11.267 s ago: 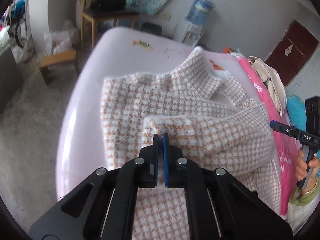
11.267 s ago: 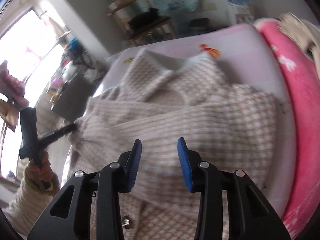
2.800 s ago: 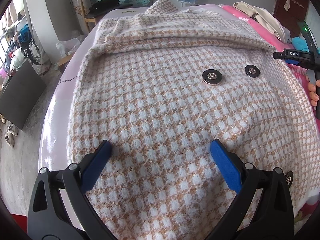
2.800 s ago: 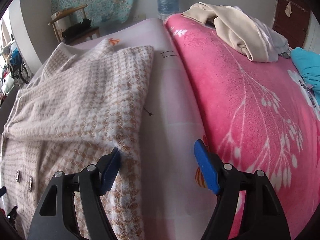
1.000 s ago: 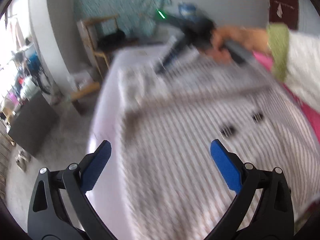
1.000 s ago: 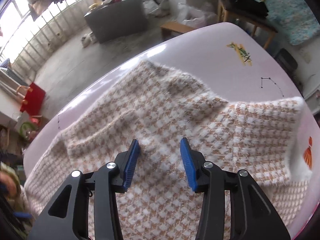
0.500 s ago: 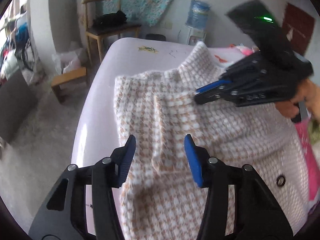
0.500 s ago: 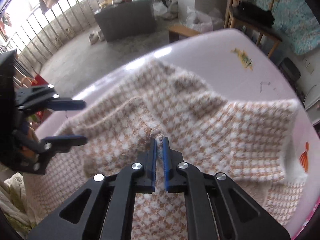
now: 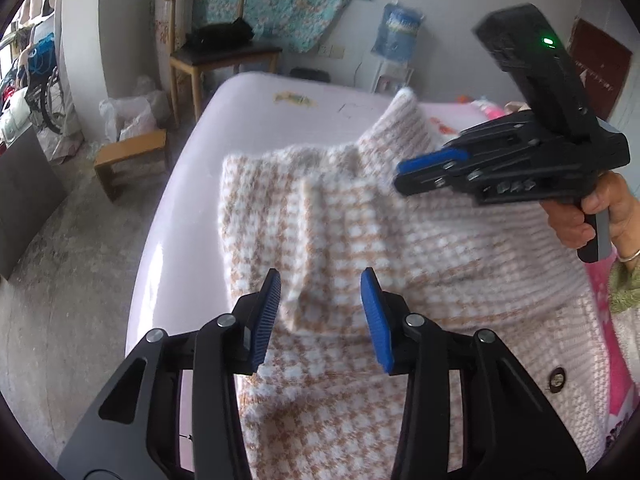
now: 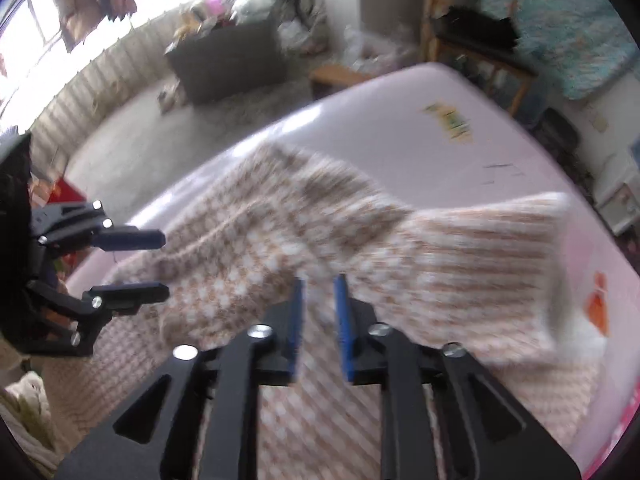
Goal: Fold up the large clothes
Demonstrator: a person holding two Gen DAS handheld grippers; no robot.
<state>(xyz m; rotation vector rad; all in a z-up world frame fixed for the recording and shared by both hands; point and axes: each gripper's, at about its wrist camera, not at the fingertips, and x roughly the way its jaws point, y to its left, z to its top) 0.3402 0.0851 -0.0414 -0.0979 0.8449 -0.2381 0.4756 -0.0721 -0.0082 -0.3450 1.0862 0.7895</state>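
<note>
The left gripper [image 9: 320, 312], jaws just narrowing, is straddling the coat's [image 9: 400, 248] folded sleeve end; the right gripper [image 10: 318, 320], just reopening slightly, is hovering empty. The coat is lying across the mattress [image 9: 260, 104], far edge bare.

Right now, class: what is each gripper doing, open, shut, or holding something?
Left gripper: open, jaws just closing around a fold of the checked coat, pads not pressing.
Right gripper: open, jaws just opened; nothing gripped.
</note>
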